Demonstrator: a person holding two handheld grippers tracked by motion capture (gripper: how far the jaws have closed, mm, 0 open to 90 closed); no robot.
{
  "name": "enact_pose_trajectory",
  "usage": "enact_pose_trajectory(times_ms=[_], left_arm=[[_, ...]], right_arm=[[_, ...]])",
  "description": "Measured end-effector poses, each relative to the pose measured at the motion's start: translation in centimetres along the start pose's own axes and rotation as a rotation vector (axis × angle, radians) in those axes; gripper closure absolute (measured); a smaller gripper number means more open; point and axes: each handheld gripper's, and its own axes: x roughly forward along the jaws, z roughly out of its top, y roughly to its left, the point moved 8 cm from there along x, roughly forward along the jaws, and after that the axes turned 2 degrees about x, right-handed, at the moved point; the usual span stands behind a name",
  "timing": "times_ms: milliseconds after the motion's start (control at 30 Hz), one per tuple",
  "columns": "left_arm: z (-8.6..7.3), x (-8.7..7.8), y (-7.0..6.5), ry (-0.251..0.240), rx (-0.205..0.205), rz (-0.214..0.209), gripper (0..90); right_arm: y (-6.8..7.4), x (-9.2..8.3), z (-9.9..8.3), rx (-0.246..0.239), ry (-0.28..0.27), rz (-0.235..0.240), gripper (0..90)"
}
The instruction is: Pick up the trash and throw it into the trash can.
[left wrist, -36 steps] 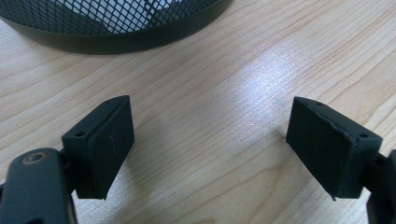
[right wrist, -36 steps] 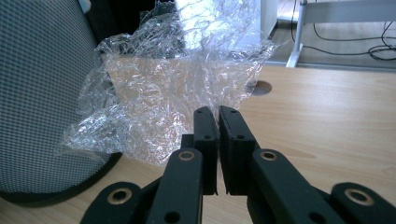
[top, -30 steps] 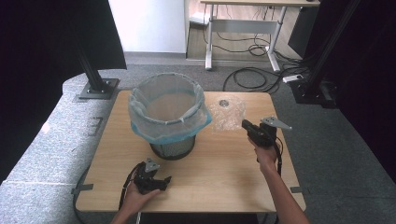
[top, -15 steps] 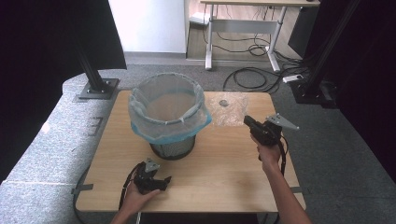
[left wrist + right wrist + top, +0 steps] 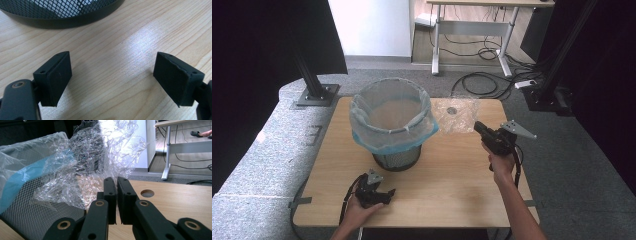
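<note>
The right gripper [image 5: 478, 127] is held above the right half of the wooden counter [image 5: 452, 180], its fingers [image 5: 110, 192] pressed together and pinching the near edge of a sheet of crumpled clear plastic film [image 5: 100, 157]. In the right gripper view the film rises from the closed fingertips and billows up and away, partly draped toward the bin at the left of that view. In the high view the clear plastic film [image 5: 457, 114] spreads over the far right part of the counter, around a round cable hole [image 5: 452, 110], just beyond the right gripper and just beside the bin's liner. The black mesh bin [image 5: 396, 159] stands upright near the middle of the counter, lined with a translucent bag [image 5: 384, 131] whose blue-tinted edge folds over the rim. The left gripper [image 5: 384, 192] rests low on the near left part of the counter, in front of the bin and well apart from the film; in the left gripper view its fingers [image 5: 53, 77] stand spread wide over bare wood with nothing between them, and the base of the mesh bin [image 5: 62, 15] lies just ahead.
</note>
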Motion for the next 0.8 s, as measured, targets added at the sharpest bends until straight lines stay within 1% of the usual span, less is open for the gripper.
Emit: enact_pose_trajectory(times_ms=[267, 433, 633, 800], left_arm=[[0.00, 0.01, 0.00, 0.000, 0.000, 0.000, 15.0], [0.00, 0.00, 0.00, 0.000, 0.000, 0.000, 15.0], [0.00, 0.00, 0.00, 0.000, 0.000, 0.000, 15.0], [0.00, 0.01, 0.00, 0.000, 0.000, 0.000, 15.0]], right_arm=[[-0.02, -0.23, 0.35, 0.009, -0.010, 0.007, 84.3], [0.35, -0.28, 0.49, 0.011, -0.013, 0.014, 83.8], [0.61, -0.07, 0.28, 0.007, -0.003, 0.017, 82.6], [0.54, -0.08, 0.28, 0.019, -0.004, 0.017, 82.4]])
